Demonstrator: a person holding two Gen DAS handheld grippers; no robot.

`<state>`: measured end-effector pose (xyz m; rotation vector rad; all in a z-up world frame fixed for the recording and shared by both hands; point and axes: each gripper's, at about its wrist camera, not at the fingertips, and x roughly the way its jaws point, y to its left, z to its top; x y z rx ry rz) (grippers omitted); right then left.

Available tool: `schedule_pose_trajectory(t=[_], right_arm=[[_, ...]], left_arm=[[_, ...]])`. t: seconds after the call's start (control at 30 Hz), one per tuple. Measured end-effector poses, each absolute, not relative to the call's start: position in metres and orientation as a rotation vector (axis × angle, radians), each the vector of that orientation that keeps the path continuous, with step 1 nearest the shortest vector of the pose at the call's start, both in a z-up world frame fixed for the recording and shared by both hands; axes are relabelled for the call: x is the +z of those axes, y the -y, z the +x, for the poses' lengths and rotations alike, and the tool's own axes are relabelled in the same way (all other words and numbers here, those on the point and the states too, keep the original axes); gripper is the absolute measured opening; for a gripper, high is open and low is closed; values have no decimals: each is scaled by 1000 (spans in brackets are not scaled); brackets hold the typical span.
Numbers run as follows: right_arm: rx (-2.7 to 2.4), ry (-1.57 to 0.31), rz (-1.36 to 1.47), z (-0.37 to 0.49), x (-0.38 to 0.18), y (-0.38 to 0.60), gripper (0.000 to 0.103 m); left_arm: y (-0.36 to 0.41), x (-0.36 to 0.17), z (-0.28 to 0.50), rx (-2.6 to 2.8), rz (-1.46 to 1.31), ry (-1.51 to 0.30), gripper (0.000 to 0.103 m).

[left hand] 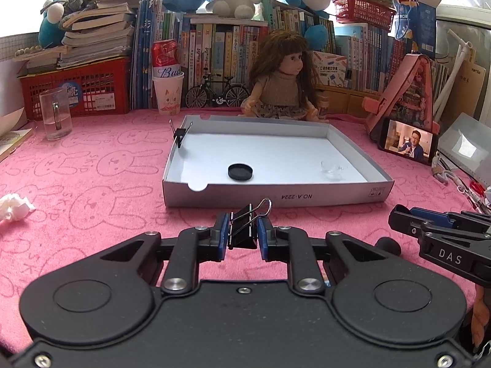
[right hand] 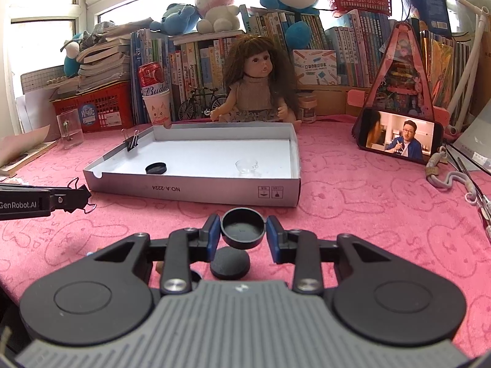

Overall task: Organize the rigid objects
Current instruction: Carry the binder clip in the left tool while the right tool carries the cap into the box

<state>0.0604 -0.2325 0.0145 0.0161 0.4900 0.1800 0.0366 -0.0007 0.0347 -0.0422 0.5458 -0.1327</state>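
My left gripper [left hand: 243, 235] is shut on a black binder clip [left hand: 245, 228], held just in front of the white cardboard tray [left hand: 276, 197]. My right gripper [right hand: 243, 230] is shut on a black round cap [right hand: 243, 228], open side up, in front of the tray [right hand: 214, 191]. Another black disc [right hand: 229, 262] lies on the pink cloth below that cap. In the tray lie a black cap [left hand: 240, 172], also seen in the right wrist view [right hand: 156, 168], and a small clear cup [left hand: 331, 170]. A second binder clip [left hand: 179, 136] is clamped on the tray's left wall.
A doll [left hand: 280, 82] sits behind the tray. A phone [left hand: 406, 145] leans on a pink stand at right. A glass mug [left hand: 56, 113] and crumpled tissue [left hand: 13, 205] are at left. Books, a red basket [left hand: 79, 87] and a paper cup [left hand: 168, 95] line the back.
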Motion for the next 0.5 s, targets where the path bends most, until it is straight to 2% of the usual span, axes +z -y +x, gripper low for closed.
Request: schedule_pose_trajectory(t=[0.5], right_arm=[[154,-540,70,100,34,235,38]], left_arm=[[6,62,79,-148,-73,-505,19]])
